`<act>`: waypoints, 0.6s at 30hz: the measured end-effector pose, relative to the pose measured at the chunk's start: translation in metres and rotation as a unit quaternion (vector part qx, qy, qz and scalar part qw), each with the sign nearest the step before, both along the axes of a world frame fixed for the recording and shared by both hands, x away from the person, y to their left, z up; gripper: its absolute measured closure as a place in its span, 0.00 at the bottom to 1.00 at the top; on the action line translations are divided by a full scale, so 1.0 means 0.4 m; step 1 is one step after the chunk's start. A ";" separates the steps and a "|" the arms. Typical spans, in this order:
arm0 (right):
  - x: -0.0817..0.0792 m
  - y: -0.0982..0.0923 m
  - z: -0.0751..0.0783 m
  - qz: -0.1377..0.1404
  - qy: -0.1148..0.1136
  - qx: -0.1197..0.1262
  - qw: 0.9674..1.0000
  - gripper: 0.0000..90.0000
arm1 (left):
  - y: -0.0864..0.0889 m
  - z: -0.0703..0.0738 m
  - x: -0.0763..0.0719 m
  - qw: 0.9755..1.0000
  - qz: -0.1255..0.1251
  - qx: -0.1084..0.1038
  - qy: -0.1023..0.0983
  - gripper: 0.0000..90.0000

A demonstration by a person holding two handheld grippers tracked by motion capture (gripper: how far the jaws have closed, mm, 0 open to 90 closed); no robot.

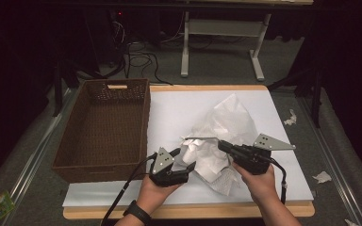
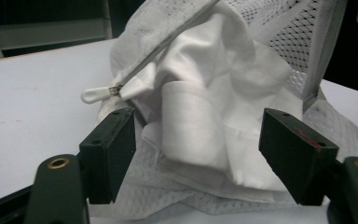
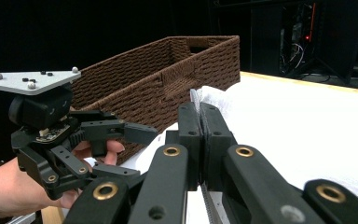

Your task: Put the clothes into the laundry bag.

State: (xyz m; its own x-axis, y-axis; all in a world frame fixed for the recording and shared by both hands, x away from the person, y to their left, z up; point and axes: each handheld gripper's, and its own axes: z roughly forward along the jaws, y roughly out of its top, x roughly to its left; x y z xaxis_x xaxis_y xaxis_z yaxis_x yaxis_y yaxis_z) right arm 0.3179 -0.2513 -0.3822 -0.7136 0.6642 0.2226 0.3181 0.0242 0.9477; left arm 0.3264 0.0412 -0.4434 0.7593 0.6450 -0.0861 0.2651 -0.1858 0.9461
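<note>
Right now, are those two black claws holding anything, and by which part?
The right gripper is clamped on the zipper edge of the white mesh laundry bag. The left gripper is open, holding nothing.

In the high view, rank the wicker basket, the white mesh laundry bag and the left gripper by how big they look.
1. wicker basket
2. white mesh laundry bag, crumpled, so its full spread is unsure
3. left gripper, nearest the camera yet plainly smallest
</note>
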 end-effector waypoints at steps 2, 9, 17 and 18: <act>0.000 0.001 0.000 0.000 0.000 0.001 1.000 0.99 | 0.002 -0.006 0.008 1.000 0.010 0.001 0.001 0.27; 0.000 0.004 -0.001 0.003 0.001 0.000 1.000 0.99 | -0.010 -0.044 0.070 0.999 0.032 -0.002 0.040 0.21; 0.001 0.001 -0.002 0.004 0.001 0.000 1.000 0.99 | -0.035 -0.057 0.085 0.998 0.013 -0.004 0.054 0.42; 0.001 0.000 -0.002 0.002 -0.001 -0.001 1.000 0.99 | -0.037 -0.053 0.077 0.999 0.012 -0.005 0.051 0.49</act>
State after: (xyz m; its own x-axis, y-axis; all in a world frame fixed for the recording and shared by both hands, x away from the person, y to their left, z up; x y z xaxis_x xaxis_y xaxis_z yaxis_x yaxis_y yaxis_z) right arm 0.3184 -0.2513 -0.3829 -0.7168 0.6617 0.2198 0.3157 0.0269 0.9485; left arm 0.3571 0.0264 -0.4647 0.7301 0.6623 -0.1683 0.3649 -0.1696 0.9155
